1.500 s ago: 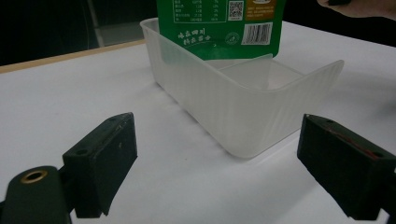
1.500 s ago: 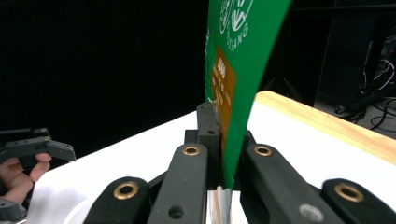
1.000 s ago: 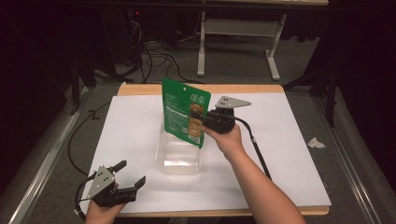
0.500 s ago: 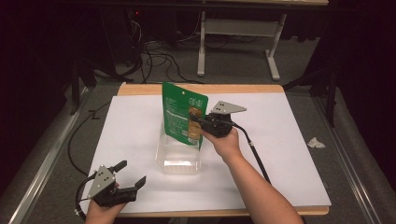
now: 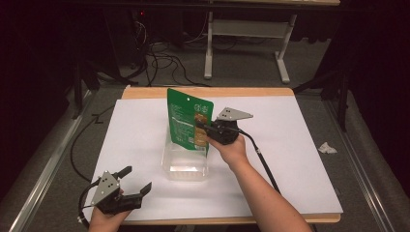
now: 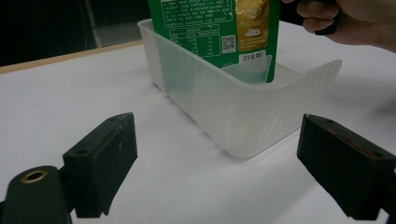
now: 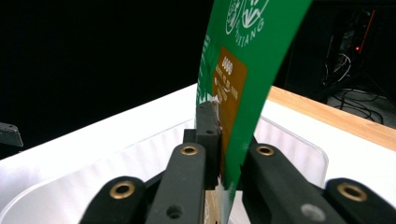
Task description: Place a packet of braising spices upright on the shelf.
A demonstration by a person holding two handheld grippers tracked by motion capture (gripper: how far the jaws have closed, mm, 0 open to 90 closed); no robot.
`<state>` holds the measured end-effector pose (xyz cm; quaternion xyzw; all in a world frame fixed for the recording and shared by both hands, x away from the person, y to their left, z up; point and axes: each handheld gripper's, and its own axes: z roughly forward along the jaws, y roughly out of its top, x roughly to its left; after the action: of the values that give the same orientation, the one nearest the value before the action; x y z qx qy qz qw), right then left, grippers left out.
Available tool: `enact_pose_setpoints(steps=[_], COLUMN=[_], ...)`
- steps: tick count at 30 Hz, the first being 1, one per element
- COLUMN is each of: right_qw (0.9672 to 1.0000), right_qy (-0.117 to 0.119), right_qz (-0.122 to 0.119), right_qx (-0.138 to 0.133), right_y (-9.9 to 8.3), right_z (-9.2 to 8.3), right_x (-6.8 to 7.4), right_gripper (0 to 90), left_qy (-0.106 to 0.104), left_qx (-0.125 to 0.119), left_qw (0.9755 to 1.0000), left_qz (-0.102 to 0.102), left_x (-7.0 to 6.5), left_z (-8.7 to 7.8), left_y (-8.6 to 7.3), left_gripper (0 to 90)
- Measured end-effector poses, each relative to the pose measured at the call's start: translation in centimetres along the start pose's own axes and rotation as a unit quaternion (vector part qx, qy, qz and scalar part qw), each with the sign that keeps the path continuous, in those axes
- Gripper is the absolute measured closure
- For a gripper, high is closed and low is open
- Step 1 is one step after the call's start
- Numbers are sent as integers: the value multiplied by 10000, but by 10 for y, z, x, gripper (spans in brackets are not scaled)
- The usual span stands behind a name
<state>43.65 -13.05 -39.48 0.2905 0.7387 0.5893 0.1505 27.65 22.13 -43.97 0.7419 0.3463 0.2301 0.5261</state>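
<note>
Jaws of the right gripper [image 5: 207, 131] pinch the green pouch [image 5: 189, 123] by its edge – we hold it upright, its lower end already inside the clear plastic tub [image 5: 186, 169] just below the grip. Left to do, as we judge it: lower and release. Well off to the side, our left gripper [image 5: 134, 181] gapes wide, holding nothing

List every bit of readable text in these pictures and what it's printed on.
"0000" stands on the brown panel of the green pouch.
"UTIANG" is a cut-off word near its top edge.
The nutrition table, QR code and barcode on its back are too small to read.
</note>
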Motion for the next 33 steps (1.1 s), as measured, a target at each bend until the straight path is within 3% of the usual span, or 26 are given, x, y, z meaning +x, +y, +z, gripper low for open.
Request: enact_pose_setpoints(steps=[3,5,6,7,9,10,11,19,24,27,33], right_qw=[9998,9997,9997,9996,9994,9994,9989,9973,9959,9920,9892], right_qy=[-68,-112,-112,-198,-323,-323,-456,-741,-903,-1237,-1451], right_qz=[2,15,15,0,-16,-16,-50,-4,11,-96,30], right_qx=[183,232,232,187,143,143,80,15,18,238,223], right_y=[-1,-3,-3,-5,-7,-7,-8,-12,-19,-25,-42], right_z=[-1,-5,-5,-13,-19,-19,-28,-60,-85,-101,-137], right_x=[1,1,1,0,-1,-1,-1,-7,-11,-12,-16], right_gripper=[655,557,557,446,364,364,309,188,162,154,153], left_qy=[-22,-27,-27,-33,-49,-49,-56,-93,-95,-97,-128], left_qx=[5,0,0,-9,-8,-8,5,36,73,99,157], left_qw=[10000,10000,10000,10000,10000,10000,10000,9999,9999,9999,9998], left_qz=[7,-4,-4,-4,11,11,31,61,29,45,24], left_x=[0,0,0,0,0,0,-1,-4,-2,-3,-2], left_z=[0,0,0,0,0,0,1,5,6,7,9], left_y=[0,0,0,0,0,0,1,1,0,0,-1], left_gripper=[129,128,128,128,128,128,128,128,128,128,128])
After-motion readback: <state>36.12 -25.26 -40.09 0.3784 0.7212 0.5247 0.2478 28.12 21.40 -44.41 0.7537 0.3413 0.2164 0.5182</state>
